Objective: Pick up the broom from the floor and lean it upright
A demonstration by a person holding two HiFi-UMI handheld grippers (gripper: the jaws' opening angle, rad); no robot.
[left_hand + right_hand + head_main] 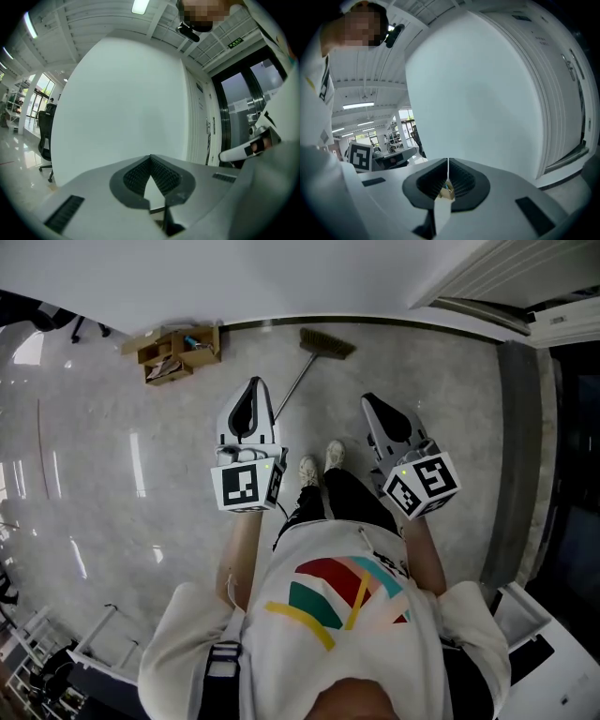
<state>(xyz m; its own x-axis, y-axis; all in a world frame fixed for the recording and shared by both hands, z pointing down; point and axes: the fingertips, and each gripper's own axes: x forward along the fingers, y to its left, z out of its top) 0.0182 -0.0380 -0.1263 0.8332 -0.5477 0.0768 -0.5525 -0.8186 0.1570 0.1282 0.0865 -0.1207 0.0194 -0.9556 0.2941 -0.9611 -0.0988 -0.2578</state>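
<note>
Both grippers are closed and empty. The left gripper [251, 392] has its jaw tips meeting, with bare wall showing through the gap behind them. The right gripper [375, 411] is pressed just as tight; a small brown patch shows through its gap, probably the cardboard box [173, 352] far off, and it is not gripped.

The broom [305, 367] lies flat on the floor [122, 456], ahead of the person and beyond both grippers. Its bristle head [327, 343] is at the far end, close to the foot of the wall [281, 277] and apart from the box. Its handle [292, 387] runs back from there towards the person, slanting to the left as it comes nearer. The long axis is therefore a diagonal in the head view: brush end far and to the right, grip end near and to the left.

The near end of the handle passes out of sight behind the left gripper, so that hand looks the closer one to the shaft. The right gripper is off to the right of the shaft, nearer the line of the brush end, with open floor between. Neither gripper is down at floor level, going by how the gripper views face the wall.

Judging from this, the jaws must first open, then drop across the handle rather than along it, the left one most likely low on the shaft
</note>
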